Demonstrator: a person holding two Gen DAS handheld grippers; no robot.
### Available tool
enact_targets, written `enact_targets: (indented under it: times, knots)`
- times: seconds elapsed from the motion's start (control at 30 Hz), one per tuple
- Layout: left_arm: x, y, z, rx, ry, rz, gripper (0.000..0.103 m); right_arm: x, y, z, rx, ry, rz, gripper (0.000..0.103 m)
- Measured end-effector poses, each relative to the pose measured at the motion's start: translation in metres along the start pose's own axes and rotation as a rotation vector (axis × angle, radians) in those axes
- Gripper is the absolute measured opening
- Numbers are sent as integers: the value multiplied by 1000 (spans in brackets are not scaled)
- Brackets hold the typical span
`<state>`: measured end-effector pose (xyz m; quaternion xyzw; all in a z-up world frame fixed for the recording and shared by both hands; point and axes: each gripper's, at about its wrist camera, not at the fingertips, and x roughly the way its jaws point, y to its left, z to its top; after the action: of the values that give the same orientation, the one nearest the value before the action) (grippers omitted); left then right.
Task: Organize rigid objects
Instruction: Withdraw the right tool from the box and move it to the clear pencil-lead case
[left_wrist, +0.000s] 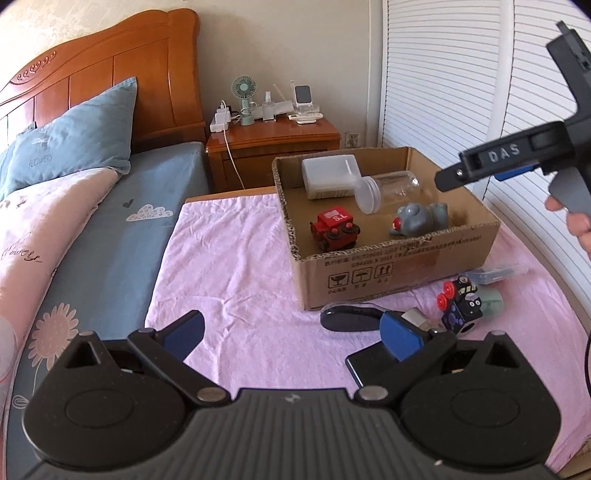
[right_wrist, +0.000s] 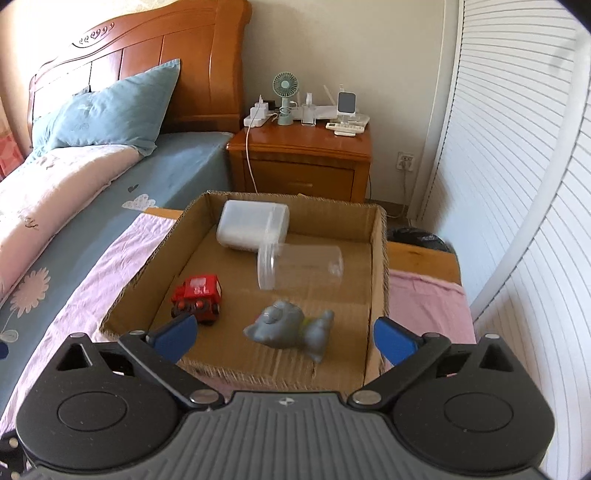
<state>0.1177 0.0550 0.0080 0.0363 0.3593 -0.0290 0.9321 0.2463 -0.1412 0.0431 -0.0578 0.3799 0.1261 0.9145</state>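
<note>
I've got my right tool (right_wrist: 284, 332) spread wide and empty above the cardboard box (right_wrist: 380, 266), where the grey toy (right_wrist: 288, 326), the red toy engine (right_wrist: 199, 295), the clear jar (right_wrist: 299, 271) and a white container (right_wrist: 251, 225) already lie, so I judge a drop-off just finished. My left tool (left_wrist: 291, 332), also spread and empty, hovers low over the pink-covered counter (left_wrist: 240, 258); next I'd grab the black toy train (left_wrist: 460, 306) beside the box. Things near it are half hidden behind my tool's finger (left_wrist: 400, 338), so I can't name them.

Blue pillow (right_wrist: 110, 110), wooden headboard (right_wrist: 155, 48), nightstand (right_wrist: 299, 155) (small green fan (right_wrist: 285, 86) on top), louvered doors (right_wrist: 517, 184)
</note>
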Motion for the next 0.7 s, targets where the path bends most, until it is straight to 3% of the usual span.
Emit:
enact_targets:
  times: [0.37,0.7]
  knots:
    - [-8,-3,-7,-22,25,5,101,-14,-27,-32,53,39,-28,103]
    - [-2,-15,-10,-2,60,12,101,34,-56,-57,117,175,-38,103]
